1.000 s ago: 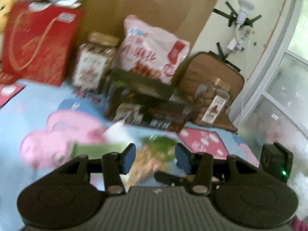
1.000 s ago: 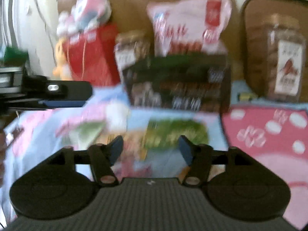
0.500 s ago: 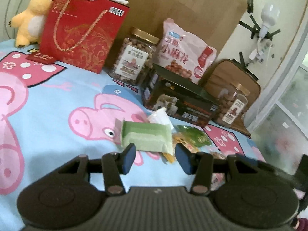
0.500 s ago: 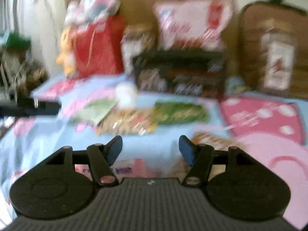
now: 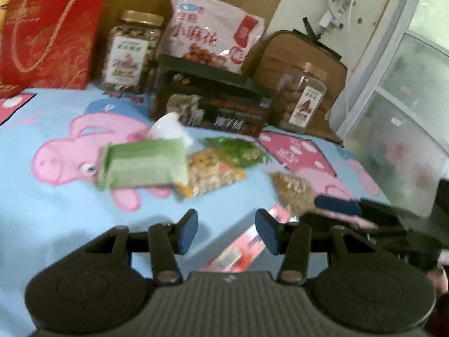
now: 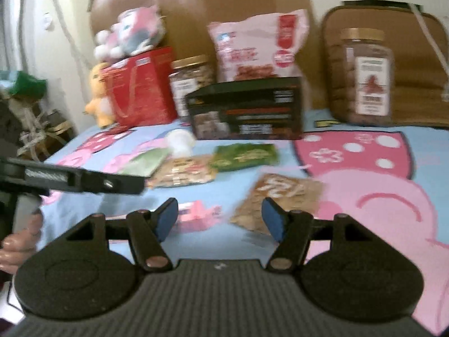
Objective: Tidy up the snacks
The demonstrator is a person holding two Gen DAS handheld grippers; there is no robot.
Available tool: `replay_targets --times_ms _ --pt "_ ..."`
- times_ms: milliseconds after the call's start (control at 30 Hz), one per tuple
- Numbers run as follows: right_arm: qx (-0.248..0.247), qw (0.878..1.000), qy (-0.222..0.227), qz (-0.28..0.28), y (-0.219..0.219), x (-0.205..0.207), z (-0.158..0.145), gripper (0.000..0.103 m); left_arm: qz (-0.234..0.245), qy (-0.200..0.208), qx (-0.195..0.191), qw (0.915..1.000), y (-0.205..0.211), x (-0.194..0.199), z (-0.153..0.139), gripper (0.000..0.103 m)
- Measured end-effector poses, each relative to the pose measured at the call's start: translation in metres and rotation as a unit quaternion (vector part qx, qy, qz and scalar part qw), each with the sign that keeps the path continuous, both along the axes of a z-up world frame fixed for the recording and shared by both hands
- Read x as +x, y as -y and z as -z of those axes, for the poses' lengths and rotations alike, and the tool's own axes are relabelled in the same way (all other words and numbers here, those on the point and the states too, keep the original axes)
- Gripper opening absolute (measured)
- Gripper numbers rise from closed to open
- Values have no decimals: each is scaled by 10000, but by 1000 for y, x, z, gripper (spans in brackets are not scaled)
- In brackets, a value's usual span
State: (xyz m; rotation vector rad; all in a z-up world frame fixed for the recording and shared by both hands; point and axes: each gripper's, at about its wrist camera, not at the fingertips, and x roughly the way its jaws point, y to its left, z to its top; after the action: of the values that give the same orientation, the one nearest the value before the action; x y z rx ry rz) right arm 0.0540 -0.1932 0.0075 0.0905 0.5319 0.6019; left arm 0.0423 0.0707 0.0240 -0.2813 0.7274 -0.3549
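Small snack packets lie loose on the blue cartoon-pig sheet (image 5: 42, 210): a light green one (image 5: 143, 165), a yellow one (image 5: 210, 174), a dark green one (image 5: 235, 151), a brown one (image 5: 294, 191) and a pink one (image 5: 241, 250). My left gripper (image 5: 226, 230) hovers open above the pink packet, nothing between its pads. My right gripper (image 6: 220, 219) is open too; the brown packet (image 6: 280, 196) lies just beyond its right pad and the pink packet (image 6: 196, 210) beyond its left pad. One of its fingers (image 5: 336, 206) shows beside the brown packet in the left wrist view.
Along the back stand a red gift bag (image 5: 47, 36), a nut jar (image 5: 132, 53), a pink snack bag (image 5: 213, 31), a black box (image 5: 213, 106) and a second jar (image 5: 303, 98). A white object (image 5: 168, 129) lies by the box. Plush toys (image 6: 126, 31) top the gift bag. A window (image 5: 407, 112) is at right.
The left view has dropped closer to the sheet, bringing the pink and brown packets into view with the right gripper's finger beside them. The right view has shifted sideways; the brown packet now lies near its right pad.
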Motion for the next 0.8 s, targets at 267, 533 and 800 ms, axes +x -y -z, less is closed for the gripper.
replay_targets --times_ms 267,533,800 --pt "332 9983 -439 -175 -11 26 11 63 -225 -180 -39 9996 -1 -35 16 49" --pt "285 9953 -750 -535 -16 15 13 44 -514 15 -178 9985 -9 -12 19 47" --pt "-209 9961 -42 -855 -11 -29 10 60 -538 21 -359 9979 -16 -16 17 50"
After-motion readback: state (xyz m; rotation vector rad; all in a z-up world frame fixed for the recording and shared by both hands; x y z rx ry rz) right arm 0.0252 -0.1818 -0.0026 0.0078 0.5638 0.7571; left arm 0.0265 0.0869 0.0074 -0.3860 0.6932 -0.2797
